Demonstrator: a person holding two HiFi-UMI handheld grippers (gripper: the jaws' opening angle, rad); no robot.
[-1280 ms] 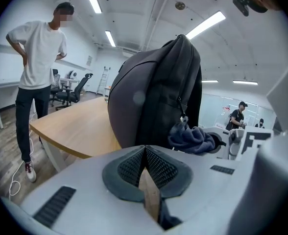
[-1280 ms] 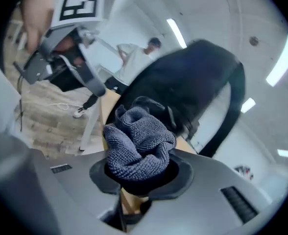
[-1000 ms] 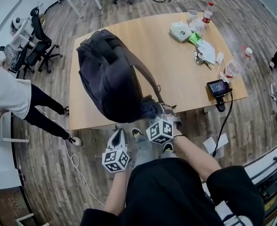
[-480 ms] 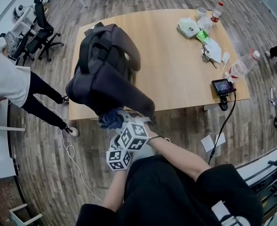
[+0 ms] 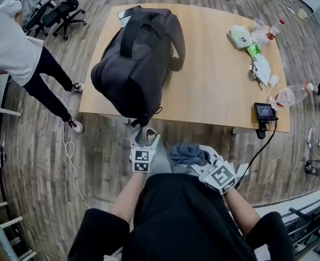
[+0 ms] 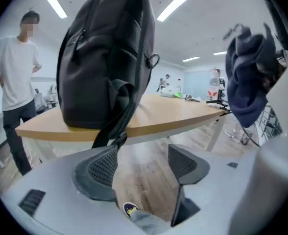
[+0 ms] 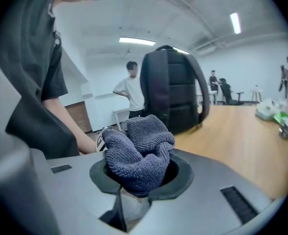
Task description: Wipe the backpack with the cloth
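The dark grey backpack (image 5: pixel 135 58) stands on the wooden table (image 5: pixel 214 91) near its front left edge, and it fills the left gripper view (image 6: pixel 105 58). One strap (image 6: pixel 112 121) hangs over the table edge. My left gripper (image 5: pixel 145 137) is below that edge, close to the strap. Its jaws have just been opening and hold nothing (image 6: pixel 144 163). My right gripper (image 5: pixel 195 157) is off the table, to the right of the left one, shut on the bunched blue-grey cloth (image 7: pixel 139 153). The cloth (image 5: pixel 186 152) is clear of the backpack.
A person in a white shirt (image 5: pixel 13 42) stands left of the table, by office chairs (image 5: pixel 67 10). On the table's right side lie a tissue pack (image 5: pixel 239 37), keys, bottles (image 5: pixel 290 95) and a small screen device (image 5: pixel 264 112). A cable (image 5: pixel 67 151) trails on the floor.
The backpack went from lying flat to standing upright. My right gripper drew the cloth away from it, back and to the right. My left gripper sank and its jaws opened.
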